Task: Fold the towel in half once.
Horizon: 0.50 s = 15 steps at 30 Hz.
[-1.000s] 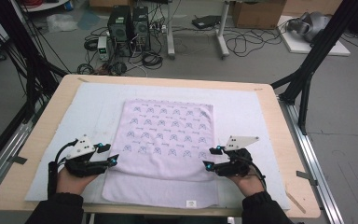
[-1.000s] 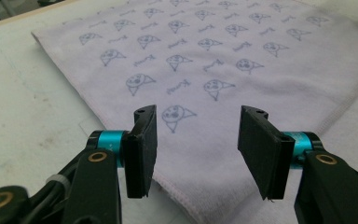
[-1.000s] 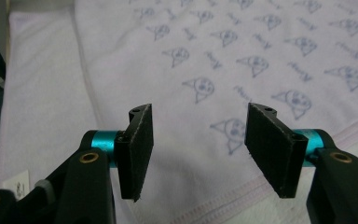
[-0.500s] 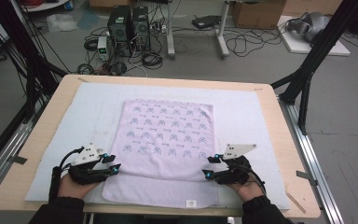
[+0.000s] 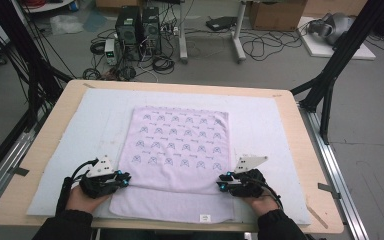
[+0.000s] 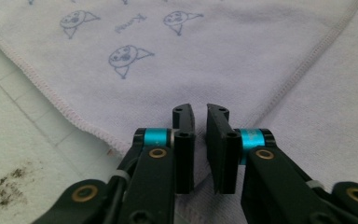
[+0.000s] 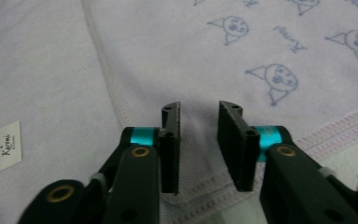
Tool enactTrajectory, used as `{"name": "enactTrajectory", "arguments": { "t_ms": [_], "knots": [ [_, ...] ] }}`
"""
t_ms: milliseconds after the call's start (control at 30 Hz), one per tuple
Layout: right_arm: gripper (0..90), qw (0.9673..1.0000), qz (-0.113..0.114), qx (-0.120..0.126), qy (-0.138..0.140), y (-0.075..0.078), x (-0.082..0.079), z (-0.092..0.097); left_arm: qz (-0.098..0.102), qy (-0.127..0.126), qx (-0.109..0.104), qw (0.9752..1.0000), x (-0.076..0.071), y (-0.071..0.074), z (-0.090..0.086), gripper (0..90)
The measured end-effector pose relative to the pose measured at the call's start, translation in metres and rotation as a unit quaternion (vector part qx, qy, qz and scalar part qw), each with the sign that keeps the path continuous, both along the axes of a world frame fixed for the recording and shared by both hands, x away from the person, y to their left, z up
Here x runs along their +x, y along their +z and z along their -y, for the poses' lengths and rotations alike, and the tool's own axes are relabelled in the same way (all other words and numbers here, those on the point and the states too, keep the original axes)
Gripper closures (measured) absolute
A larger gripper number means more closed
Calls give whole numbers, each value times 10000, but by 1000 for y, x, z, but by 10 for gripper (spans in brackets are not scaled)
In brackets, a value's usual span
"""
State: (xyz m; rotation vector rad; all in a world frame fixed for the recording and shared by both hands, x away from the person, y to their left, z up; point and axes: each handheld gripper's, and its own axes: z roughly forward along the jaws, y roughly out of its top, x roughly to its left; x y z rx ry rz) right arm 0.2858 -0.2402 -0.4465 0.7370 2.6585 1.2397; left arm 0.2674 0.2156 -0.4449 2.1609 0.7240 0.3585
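1. I see one table (image 5: 40, 150), its wooden top covering the middle and lower part of the high view, with one pale blue-white mat (image 5: 70, 150) spread over most of it.
2. One lilac towel (image 5: 180, 145) printed with small cat faces lies flat at the centre of the mat. Its near strip is folded, so a plain band with one white label (image 5: 205, 218) runs along the bottom centre of the frame.
3. I have two grippers down low. The left gripper (image 5: 123, 179) sits at the lower left of the high view, at the towel's left edge where the fold line meets it. The right gripper (image 5: 222, 183) sits at the lower right, at the matching spot on the towel's right edge.
4. In the left gripper view the jaws have just been closing and now stand with a thin slit between them; the towel's hemmed corner (image 6: 116, 149) lies just under and left of them. I cannot tell whether any cloth is pinched.
5. In the right gripper view the jaws have also been closing, yet a clear gap remains. The towel's layered hem (image 7: 205, 186) lies beneath that gap, and the pads do not press on it.
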Motion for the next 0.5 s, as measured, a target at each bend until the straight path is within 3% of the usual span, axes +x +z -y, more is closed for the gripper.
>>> {"name": "enactTrajectory", "arguments": {
  "t_ms": [200, 367, 500],
  "knots": [
    [867, 10000, -43, 35, -11, 0, 2, 2, -34, 44, -95, 9999, 1, 1, -2, 880],
    [874, 10000, -31, 61, 12, 2, 3, 2, -57, 59, -254, 9996, 2, 3, -4, 882],
    [875, 9997, -13, 231, 7, 8, 3, 5, -25, 90, -464, 9989, 1, 7, -8, 882]
  ]
}}
